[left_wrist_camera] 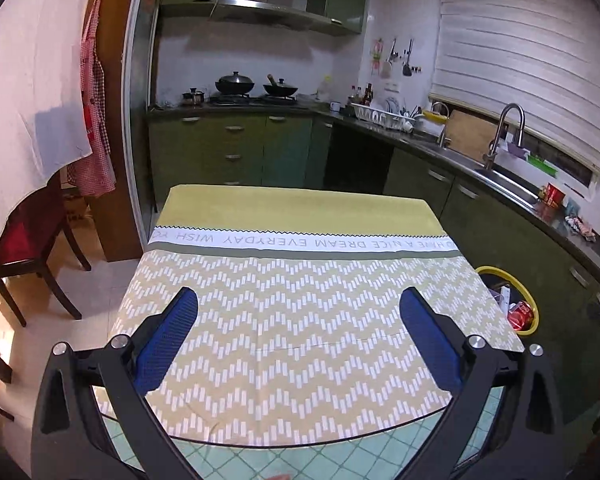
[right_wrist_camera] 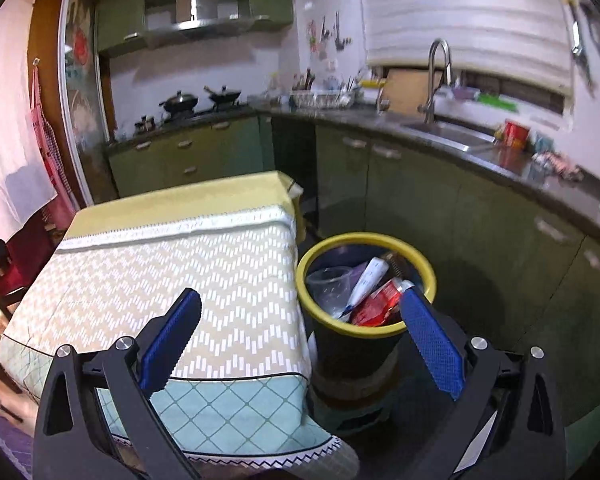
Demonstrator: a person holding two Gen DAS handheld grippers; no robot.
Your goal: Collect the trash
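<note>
A dark bin with a yellow rim (right_wrist_camera: 424, 266) stands on the floor just right of the table; part of it also shows in the left wrist view (left_wrist_camera: 534, 304). Inside lie a clear plastic cup (right_wrist_camera: 330, 284), a white tube (right_wrist_camera: 368, 278) and a red wrapper (right_wrist_camera: 378, 304). My right gripper (right_wrist_camera: 300, 304) is open and empty, above the table's right edge and the bin's near rim. My left gripper (left_wrist_camera: 299, 304) is open and empty over the table's near half. The table (left_wrist_camera: 292, 280) carries a chevron-patterned cloth with no loose item on it.
Green kitchen cabinets with a dark counter (left_wrist_camera: 432, 148) and a sink with a tall faucet (left_wrist_camera: 508, 132) run behind and to the right. A stove with pans (left_wrist_camera: 256, 88) is at the back. A dark wooden chair (left_wrist_camera: 32, 248) stands left of the table.
</note>
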